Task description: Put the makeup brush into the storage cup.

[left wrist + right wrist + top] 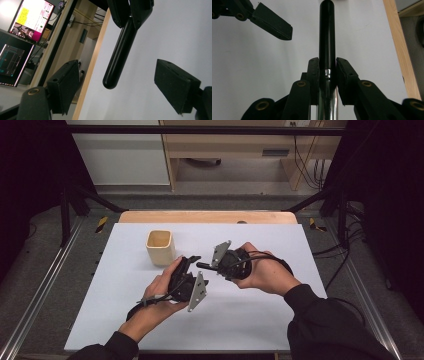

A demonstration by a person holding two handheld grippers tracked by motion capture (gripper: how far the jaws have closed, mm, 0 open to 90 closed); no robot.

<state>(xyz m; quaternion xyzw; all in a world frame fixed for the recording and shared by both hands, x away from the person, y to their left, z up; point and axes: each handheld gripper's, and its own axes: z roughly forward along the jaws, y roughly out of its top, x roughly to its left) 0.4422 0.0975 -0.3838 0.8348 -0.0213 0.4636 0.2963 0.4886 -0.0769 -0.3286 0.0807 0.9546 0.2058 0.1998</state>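
The right gripper (327, 71) has its two jaws clamped on a black rod (327, 35) with a shiny metal section at the near end. In the right gripper view the pads (313, 75) press the rod from both sides just where black meets metal, and the black length runs straight out beyond them to a rounded tip. From above, the right gripper (207, 265) sits near the cup (160, 247), on the cup's right and a little nearer the person, with the rod (204, 266) pointing toward the left gripper (187, 262).

The left gripper (117, 87) stands wide open. In its own view the rod (120, 52) comes down from the top and its rounded end hangs between the two pads (66, 82), touching neither; it seems closer to the left-hand pad, though the angle makes this hard to judge. One open pad of the left gripper shows in the right gripper view, beside the rod and apart from it.

The cup stands upright on the white table (260, 315), just beyond the left gripper. Both hands are held above the table, close together.
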